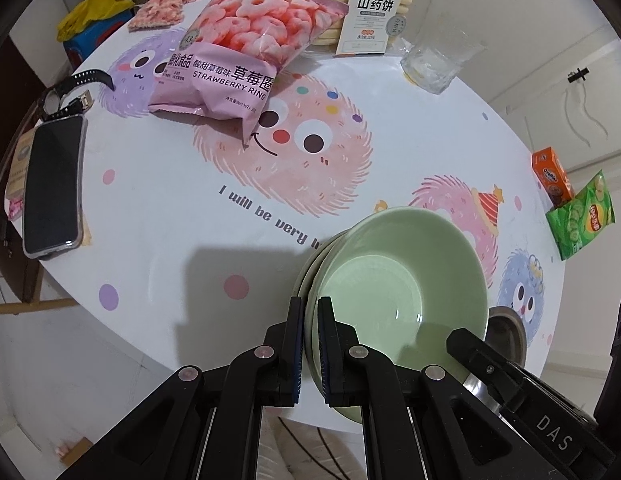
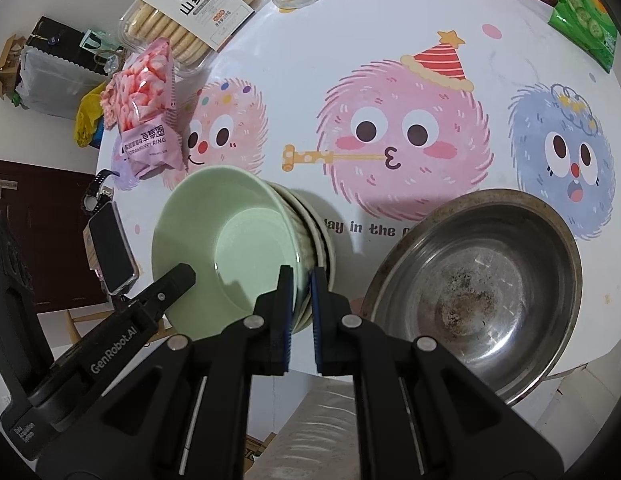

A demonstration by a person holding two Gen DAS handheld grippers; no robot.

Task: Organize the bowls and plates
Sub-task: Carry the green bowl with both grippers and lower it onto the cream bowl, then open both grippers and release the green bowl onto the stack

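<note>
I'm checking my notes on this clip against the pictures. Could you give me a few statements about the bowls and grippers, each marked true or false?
1. Both grippers clamp the rim of the green bowl. True: the left gripper and right gripper grip opposite sides.
2. The green bowl sits alone. False: it tops a stack of dishes.
3. The metal basin holds food. False: only stains show.
4. A phone lies on the table. True.

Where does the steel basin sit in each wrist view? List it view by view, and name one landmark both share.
Left wrist view: only a sliver of the steel basin shows at lower right, behind the green bowl.
Right wrist view: the steel basin fills the lower right, beside the green bowl.
Shared landmark: the strawberry ring bag.
</note>
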